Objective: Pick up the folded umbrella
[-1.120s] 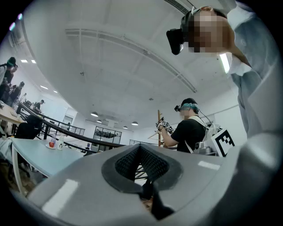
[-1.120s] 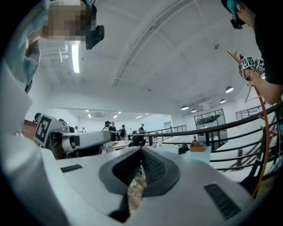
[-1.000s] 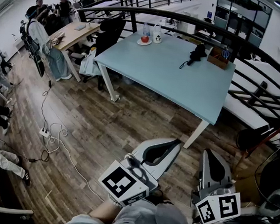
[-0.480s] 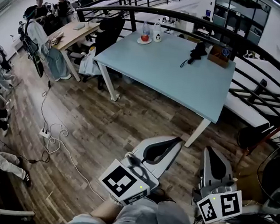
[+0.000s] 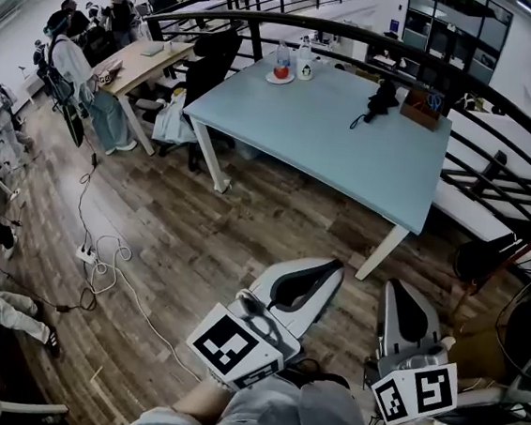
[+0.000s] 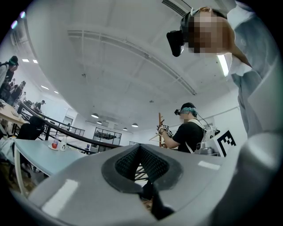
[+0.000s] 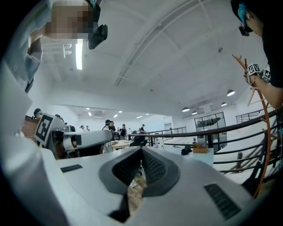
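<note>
On table (image 5: 346, 163), folded umbrella (image 5: 381, 98) well beyond right gripper (image 5: 399, 293).

Bare floor (image 5: 245, 224) lies open up to the table (image 5: 329, 143), with cables (image 5: 100, 260) only off to the left. The table's near half is bare, an open way over the top to the umbrella (image 5: 381, 98). A box (image 5: 425, 109) stands just right of the umbrella; bottles (image 5: 290, 66) are well apart at the far left corner. A railing (image 5: 342, 26) closes the far and right sides.
</note>
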A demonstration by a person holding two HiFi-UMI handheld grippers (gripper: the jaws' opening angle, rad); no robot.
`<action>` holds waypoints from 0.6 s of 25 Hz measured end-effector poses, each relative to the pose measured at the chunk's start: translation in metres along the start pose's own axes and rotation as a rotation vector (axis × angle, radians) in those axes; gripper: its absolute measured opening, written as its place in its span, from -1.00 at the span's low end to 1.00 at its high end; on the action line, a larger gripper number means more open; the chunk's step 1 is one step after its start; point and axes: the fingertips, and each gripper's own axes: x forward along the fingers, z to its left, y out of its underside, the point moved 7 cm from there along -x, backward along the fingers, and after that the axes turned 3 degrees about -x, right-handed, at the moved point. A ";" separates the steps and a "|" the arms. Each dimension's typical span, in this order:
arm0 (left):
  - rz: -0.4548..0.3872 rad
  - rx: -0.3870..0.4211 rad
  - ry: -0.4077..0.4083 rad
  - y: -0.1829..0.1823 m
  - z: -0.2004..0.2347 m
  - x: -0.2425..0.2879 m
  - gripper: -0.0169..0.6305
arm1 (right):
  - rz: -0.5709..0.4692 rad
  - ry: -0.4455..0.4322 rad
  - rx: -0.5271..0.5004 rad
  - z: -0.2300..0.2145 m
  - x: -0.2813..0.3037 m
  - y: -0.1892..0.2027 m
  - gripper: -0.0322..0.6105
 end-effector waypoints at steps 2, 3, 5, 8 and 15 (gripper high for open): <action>0.004 -0.007 -0.004 0.000 0.005 -0.006 -0.93 | -0.002 0.003 -0.001 0.006 0.003 0.001 -0.90; -0.005 0.001 -0.007 -0.001 0.008 -0.009 -0.93 | -0.002 0.004 -0.001 0.009 0.005 0.001 -0.90; -0.022 0.014 -0.014 -0.001 0.014 -0.016 -0.93 | -0.001 0.003 -0.003 0.014 0.008 0.002 -0.90; 0.002 -0.012 -0.027 -0.002 0.017 -0.025 -0.93 | 0.001 -0.002 -0.006 0.021 0.011 0.002 -0.90; -0.034 0.018 -0.064 -0.003 0.029 -0.035 -0.93 | 0.014 -0.019 -0.004 0.025 0.018 0.004 -0.90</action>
